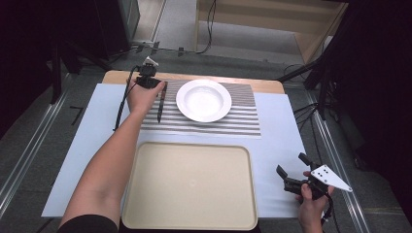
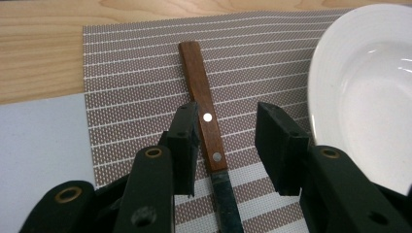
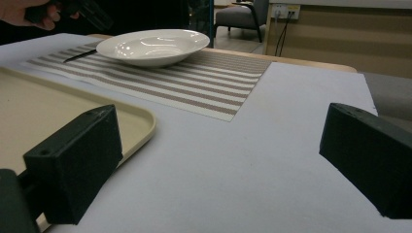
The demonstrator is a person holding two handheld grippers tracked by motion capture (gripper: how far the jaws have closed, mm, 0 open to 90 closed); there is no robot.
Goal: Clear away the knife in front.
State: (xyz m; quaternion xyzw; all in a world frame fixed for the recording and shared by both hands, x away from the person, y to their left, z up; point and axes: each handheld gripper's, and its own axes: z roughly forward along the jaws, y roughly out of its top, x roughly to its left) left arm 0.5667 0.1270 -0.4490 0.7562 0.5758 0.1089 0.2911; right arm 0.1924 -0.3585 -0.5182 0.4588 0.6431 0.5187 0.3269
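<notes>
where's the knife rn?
The knife lies on the striped placemat, just left of the white bowl in the high view, with the open left gripper straddling its wooden handle.

A lab set up for recording.
Stands [image 1: 324, 73] and cables [image 1: 210, 24] ring a table [image 1: 272, 85]; floor rails [image 1: 29, 145] run alongside.

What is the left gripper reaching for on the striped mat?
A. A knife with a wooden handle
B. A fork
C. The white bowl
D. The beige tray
A: in the left gripper view, the left gripper has its jaws open on either side of the knife with its wooden handle, lying on the striped mat beside the white bowl, not gripped yet.
</notes>
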